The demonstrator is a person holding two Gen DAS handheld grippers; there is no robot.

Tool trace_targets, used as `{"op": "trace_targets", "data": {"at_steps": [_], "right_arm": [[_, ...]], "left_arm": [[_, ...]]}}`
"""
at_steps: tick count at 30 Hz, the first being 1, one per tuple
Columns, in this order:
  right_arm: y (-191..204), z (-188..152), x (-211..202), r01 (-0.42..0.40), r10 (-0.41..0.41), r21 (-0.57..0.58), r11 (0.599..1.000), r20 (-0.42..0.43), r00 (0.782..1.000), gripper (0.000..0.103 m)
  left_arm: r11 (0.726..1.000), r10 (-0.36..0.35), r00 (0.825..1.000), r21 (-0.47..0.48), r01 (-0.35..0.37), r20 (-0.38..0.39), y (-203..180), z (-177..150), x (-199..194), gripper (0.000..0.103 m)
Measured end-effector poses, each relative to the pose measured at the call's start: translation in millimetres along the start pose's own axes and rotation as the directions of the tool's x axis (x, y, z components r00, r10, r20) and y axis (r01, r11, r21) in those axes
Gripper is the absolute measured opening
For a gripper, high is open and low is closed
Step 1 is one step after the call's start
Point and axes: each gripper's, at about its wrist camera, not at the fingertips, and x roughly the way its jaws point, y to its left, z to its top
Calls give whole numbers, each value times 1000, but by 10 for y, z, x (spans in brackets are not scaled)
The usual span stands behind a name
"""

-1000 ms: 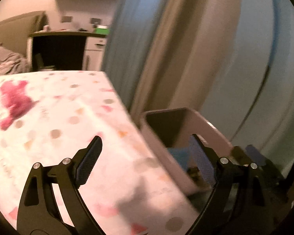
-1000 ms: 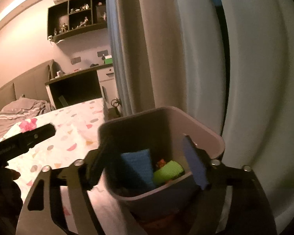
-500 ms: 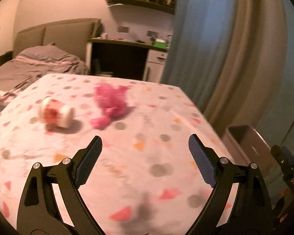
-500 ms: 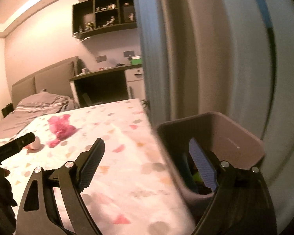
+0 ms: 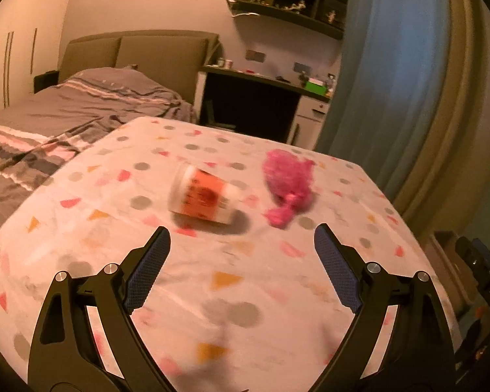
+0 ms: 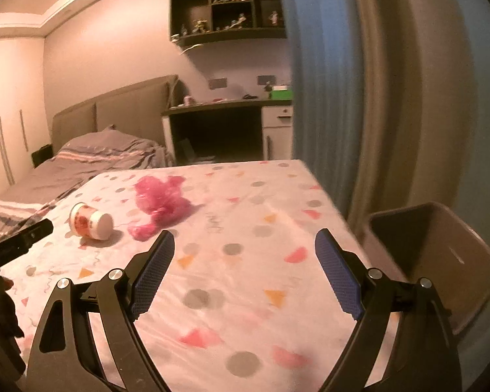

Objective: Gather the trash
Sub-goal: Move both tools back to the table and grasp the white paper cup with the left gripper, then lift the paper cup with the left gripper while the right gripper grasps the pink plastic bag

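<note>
In the left wrist view, the left gripper [image 5: 241, 254] fills the lower frame with its jaws spread wide and nothing between them. Just above it, at centre frame, an orange-labelled cup [image 5: 204, 197] lies on its side on the spotted tabletop [image 5: 114, 179], with a crumpled pink bag [image 5: 289, 184] just to its right. The picture is smeared, so small detail is uncertain.

In the right wrist view, the right gripper [image 6: 245, 258] is also wide open and empty, its jaws having just been opening. The cup [image 6: 91, 220] sits at middle left and the pink bag [image 6: 161, 197] at upper centre; the bin [image 6: 437, 254] stands off the tabletop's edge at the right.

The cup looks likely to roll away if one finger nudges it first. The flimsy bag may slip from a shallow pinch or snag the bin rim.
</note>
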Motion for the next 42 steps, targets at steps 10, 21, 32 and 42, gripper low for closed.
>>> {"op": "trace_targets", "data": {"at_steps": [10, 21, 32, 42], "right_arm": [[553, 128, 441, -53, 51, -52, 997, -33, 998, 85], [769, 177, 920, -55, 49, -80, 995, -86, 995, 85], [982, 197, 1309, -73, 60, -97, 993, -130, 990, 85], [1250, 269, 1751, -81, 64, -99, 992, -162, 985, 84]], "left_arm": [[997, -81, 996, -22, 80, -48, 579, 289, 547, 83], [980, -197, 964, 6, 201, -181, 688, 346, 1196, 61], [976, -212, 946, -7, 217, -247, 603, 239, 1325, 3], [1000, -27, 997, -7, 26, -76, 663, 392, 1062, 2]]}}
